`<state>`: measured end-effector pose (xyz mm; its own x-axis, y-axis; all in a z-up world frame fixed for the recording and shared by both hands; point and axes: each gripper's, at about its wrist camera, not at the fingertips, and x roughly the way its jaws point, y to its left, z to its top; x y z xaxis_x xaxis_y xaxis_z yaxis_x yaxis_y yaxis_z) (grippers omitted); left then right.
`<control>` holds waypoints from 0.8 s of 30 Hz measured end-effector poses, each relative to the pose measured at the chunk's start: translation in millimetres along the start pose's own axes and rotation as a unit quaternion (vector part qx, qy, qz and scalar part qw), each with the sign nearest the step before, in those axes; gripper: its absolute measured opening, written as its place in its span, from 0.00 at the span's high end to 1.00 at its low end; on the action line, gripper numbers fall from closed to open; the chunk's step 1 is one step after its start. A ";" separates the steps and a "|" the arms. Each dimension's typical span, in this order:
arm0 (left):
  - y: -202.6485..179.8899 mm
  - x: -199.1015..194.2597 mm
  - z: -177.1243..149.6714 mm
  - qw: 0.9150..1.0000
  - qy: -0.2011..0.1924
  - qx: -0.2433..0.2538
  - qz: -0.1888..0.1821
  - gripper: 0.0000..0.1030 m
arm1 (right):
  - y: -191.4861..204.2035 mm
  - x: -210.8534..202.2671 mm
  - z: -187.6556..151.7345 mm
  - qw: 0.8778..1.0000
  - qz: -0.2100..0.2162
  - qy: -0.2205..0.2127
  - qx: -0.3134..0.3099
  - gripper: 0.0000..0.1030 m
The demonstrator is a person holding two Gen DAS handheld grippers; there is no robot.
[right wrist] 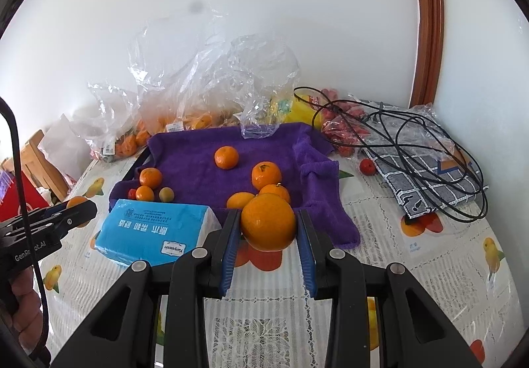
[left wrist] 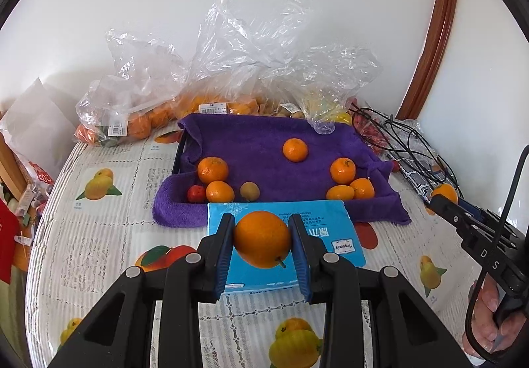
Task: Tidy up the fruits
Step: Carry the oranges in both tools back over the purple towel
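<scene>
Your left gripper holds an orange: its blue fingers press on the fruit's two sides, above the blue tissue pack that lies on the table. Your right gripper likewise holds a second orange, fingers clamped on either side, just in front of the near edge of the purple towel.

The towel lines a tray whose dark rim shows at its left side. On the towel lie six oranges: two at left, one near the middle and three at right. Beside the left pair sit a small red fruit and a small greenish-brown fruit.

Behind the tray, clear plastic bags with more oranges stand against the wall. To the right of the towel lie a black cable over a checked cloth, a bag of red fruit and one loose red fruit on the table.

In the left wrist view your right hand appears at the edge, and in the right wrist view your left hand.
</scene>
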<state>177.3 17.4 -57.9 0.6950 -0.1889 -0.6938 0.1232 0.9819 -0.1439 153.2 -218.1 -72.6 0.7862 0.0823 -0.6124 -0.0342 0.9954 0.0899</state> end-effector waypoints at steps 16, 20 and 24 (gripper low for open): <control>-16.4 -0.7 38.4 1.000 -0.009 0.014 -0.004 0.69 | -7.4 -1.4 38.1 1.000 -0.003 -0.014 -0.003 0.68; -16.5 4.6 45.4 1.000 -0.012 0.015 0.002 0.69 | -6.5 3.7 46.9 1.000 -0.001 -0.019 0.000 0.68; -13.3 12.2 46.5 1.000 -0.005 0.008 -0.003 0.69 | -3.9 7.8 48.5 1.000 0.001 -0.019 -0.002 0.68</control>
<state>217.1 2.8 -31.7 0.7011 -0.1938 -0.6862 0.1379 0.9810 -0.1361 189.4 -223.7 -39.7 0.8092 0.0819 -0.5819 -0.0376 0.9954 0.0879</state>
